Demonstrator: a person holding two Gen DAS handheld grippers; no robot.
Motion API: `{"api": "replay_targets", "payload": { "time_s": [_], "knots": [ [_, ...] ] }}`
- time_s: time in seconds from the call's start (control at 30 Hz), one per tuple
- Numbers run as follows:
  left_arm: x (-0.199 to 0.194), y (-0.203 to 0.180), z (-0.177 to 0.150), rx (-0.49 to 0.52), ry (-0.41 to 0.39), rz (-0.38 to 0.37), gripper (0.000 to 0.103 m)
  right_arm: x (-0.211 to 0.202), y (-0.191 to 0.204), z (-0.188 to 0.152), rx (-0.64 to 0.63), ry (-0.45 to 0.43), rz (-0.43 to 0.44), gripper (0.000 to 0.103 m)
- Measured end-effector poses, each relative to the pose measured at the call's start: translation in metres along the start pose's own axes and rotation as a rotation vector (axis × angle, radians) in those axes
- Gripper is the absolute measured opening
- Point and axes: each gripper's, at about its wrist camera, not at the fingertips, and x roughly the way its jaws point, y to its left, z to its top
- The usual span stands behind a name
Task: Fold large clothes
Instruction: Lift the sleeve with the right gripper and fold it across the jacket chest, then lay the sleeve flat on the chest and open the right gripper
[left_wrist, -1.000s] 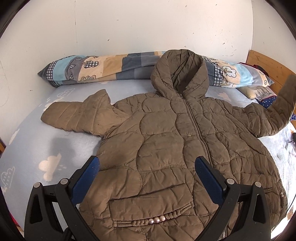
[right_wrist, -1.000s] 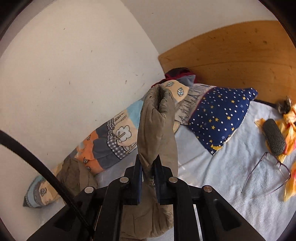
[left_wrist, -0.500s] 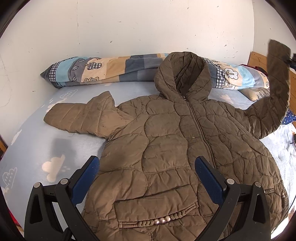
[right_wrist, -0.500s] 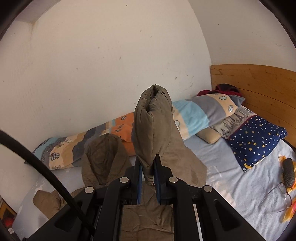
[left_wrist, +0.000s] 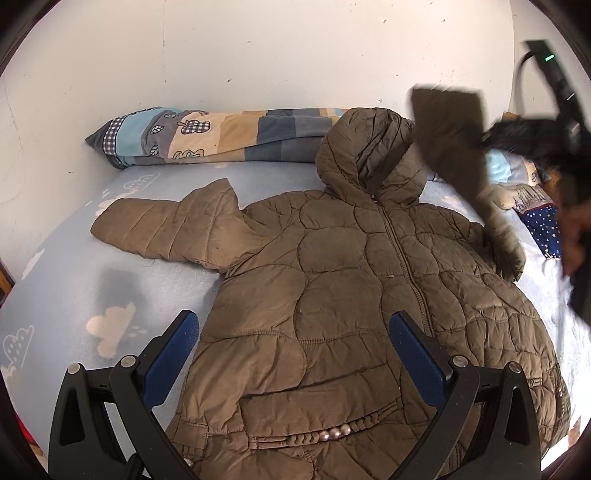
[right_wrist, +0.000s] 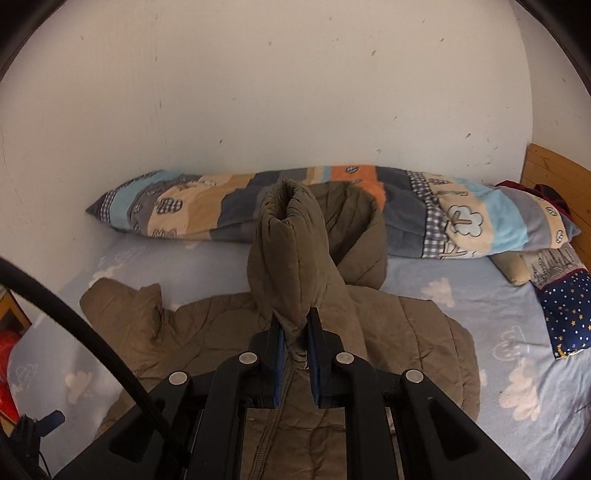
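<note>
A brown quilted hooded jacket (left_wrist: 332, 295) lies front up on the bed, zip closed, hood toward the wall. Its left sleeve (left_wrist: 162, 229) stretches flat to the left. My left gripper (left_wrist: 293, 347) hovers open over the jacket's lower front, nothing between its blue pads. The right sleeve (left_wrist: 454, 136) is lifted off the bed and blurred, carried over the hood area. In the right wrist view my right gripper (right_wrist: 295, 332) is shut on that sleeve (right_wrist: 288, 251), whose cuff stands up in front of the hood (right_wrist: 354, 236).
A long patchwork bolster (left_wrist: 221, 136) lies against the white wall. A starry blue pillow (right_wrist: 569, 314) and a beige cushion sit at the right by the wooden headboard (right_wrist: 554, 170). The light blue cloud-print sheet (left_wrist: 74, 288) shows bare to the jacket's left. A black cable crosses the right wrist view.
My right gripper has swung the held sleeve up and leftward, from the right edge of the bed to above the hood. The left gripper has stayed put.
</note>
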Motion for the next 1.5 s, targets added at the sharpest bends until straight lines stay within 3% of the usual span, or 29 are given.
{"api": "replay_targets", "payload": {
  "time_s": [0.2,0.47,0.53,0.6,0.67,0.73,0.8,0.9,1.0,1.07,1.13,1.23,1.43,1.5],
  "knots": [
    [0.001,0.003,-0.001,-0.006,0.013,-0.005,0.103,0.071,0.039,-0.050,-0.111,0.171,-0.017,0.011],
    [0.004,0.006,0.000,-0.019,0.018,-0.009,0.103,0.116,0.073,-0.098,-0.232,0.310,-0.011,0.014],
    [0.005,0.006,0.000,-0.018,0.022,-0.005,0.103,0.124,0.079,-0.107,-0.247,0.353,0.012,0.024],
    [0.004,0.008,0.000,-0.024,0.020,-0.001,0.103,0.124,0.084,-0.111,-0.286,0.367,0.022,0.046],
    [0.003,0.008,0.001,-0.032,0.015,0.001,0.103,0.116,0.090,-0.113,-0.323,0.362,0.024,0.061],
    [0.002,0.010,0.001,-0.041,0.010,0.003,0.103,0.103,0.090,-0.110,-0.337,0.344,0.034,0.062],
    [0.001,0.009,0.001,-0.044,0.006,0.007,0.103,0.090,0.086,-0.103,-0.328,0.342,0.035,0.070],
    [0.000,0.009,0.001,-0.042,0.001,0.013,0.103,0.064,0.067,-0.085,-0.251,0.310,0.048,0.080],
    [-0.001,0.009,0.001,-0.046,-0.004,0.017,0.103,0.027,0.027,-0.063,-0.067,0.245,0.060,0.095],
    [-0.002,0.010,0.001,-0.051,-0.005,0.018,0.103,-0.003,-0.006,-0.053,0.062,0.179,0.039,0.100],
    [-0.002,0.011,0.002,-0.053,-0.007,0.021,0.103,-0.027,-0.033,-0.052,0.142,0.123,-0.030,0.103],
    [-0.001,0.011,0.002,-0.052,-0.007,0.026,0.103,-0.053,-0.057,-0.057,0.123,0.111,-0.155,0.103],
    [0.000,0.006,0.002,-0.037,-0.014,0.024,0.103,-0.071,-0.058,-0.079,-0.122,0.181,-0.519,0.103],
    [0.000,0.003,0.000,-0.028,-0.014,0.025,0.103,-0.074,-0.054,-0.088,-0.188,0.184,-0.591,0.102]
  ]
}}
